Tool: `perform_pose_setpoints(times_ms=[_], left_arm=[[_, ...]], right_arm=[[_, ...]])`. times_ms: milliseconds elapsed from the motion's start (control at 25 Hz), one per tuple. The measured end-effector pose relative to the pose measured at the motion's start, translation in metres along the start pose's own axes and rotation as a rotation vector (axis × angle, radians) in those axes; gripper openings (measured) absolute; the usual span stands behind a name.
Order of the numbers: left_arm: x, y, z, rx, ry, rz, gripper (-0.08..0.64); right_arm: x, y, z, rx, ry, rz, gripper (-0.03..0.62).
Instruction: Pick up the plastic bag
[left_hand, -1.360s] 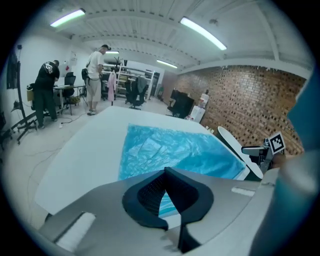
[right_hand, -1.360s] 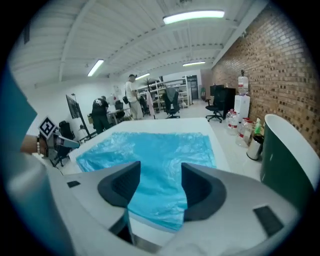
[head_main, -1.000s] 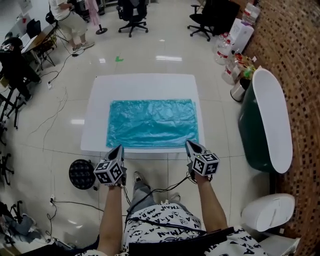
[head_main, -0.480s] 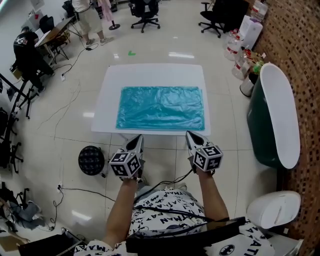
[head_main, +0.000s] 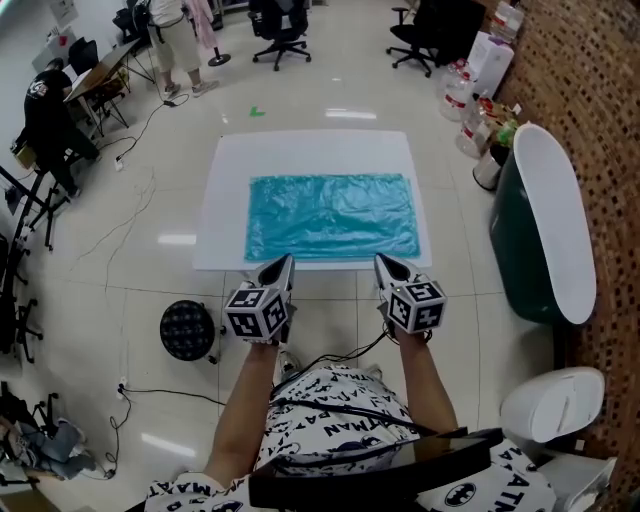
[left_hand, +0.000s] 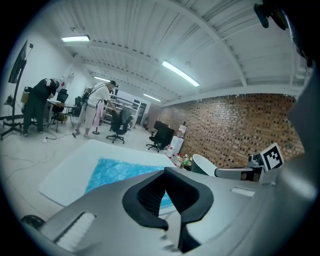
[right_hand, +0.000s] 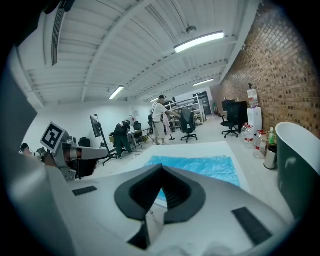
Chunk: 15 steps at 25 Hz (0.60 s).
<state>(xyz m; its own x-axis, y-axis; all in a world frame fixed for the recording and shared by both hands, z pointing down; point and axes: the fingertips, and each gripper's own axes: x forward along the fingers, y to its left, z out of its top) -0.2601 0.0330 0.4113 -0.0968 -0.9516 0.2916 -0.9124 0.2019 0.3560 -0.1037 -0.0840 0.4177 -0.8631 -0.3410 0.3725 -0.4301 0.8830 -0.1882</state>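
A crumpled blue plastic bag (head_main: 332, 217) lies spread flat on a white table (head_main: 225, 190). Both grippers hover at the table's near edge, just short of the bag, and hold nothing. My left gripper (head_main: 284, 262) points at the bag's near left corner with its jaws shut. My right gripper (head_main: 381, 260) points at the near right corner, its jaws shut too. In the left gripper view the bag (left_hand: 117, 172) shows beyond the closed tips of the left gripper (left_hand: 166, 171). In the right gripper view the bag (right_hand: 200, 165) lies ahead of the right gripper (right_hand: 161, 166).
A dark green tub with a white rim (head_main: 540, 230) stands close to the table's right side, along a brick wall. A black round stool (head_main: 187, 328) sits near my left arm. Bottles (head_main: 475, 110), office chairs (head_main: 275, 20) and people (head_main: 50, 110) are farther back.
Both grippers have risen and moved forward, so their tips now reach the table's near edge. Both stay shut and empty. The bag has not moved.
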Motion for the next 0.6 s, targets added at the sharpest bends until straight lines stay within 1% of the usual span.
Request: perform_pose_setpoints(times_ms=[80,240,400,600], left_arm=[[-0.002,0.006,0.001,-0.004,0.002,-0.007,0.0],[-0.004,0.016,0.001,-0.015,0.005,-0.018,0.0],[-0.005,0.019,0.0,-0.048,0.004,-0.038,0.0],[-0.006,0.018,0.004,-0.054,0.0,-0.045,0.0]], right_arm=[[0.003,0.008,-0.003,0.004,0.009,-0.002,0.0],[0.007,0.021,-0.005,-0.021,0.029,-0.009,0.0],[0.008,0.024,-0.006,-0.027,0.035,-0.021,0.0],[0.009,0.024,-0.001,-0.025,0.038,-0.025,0.0]])
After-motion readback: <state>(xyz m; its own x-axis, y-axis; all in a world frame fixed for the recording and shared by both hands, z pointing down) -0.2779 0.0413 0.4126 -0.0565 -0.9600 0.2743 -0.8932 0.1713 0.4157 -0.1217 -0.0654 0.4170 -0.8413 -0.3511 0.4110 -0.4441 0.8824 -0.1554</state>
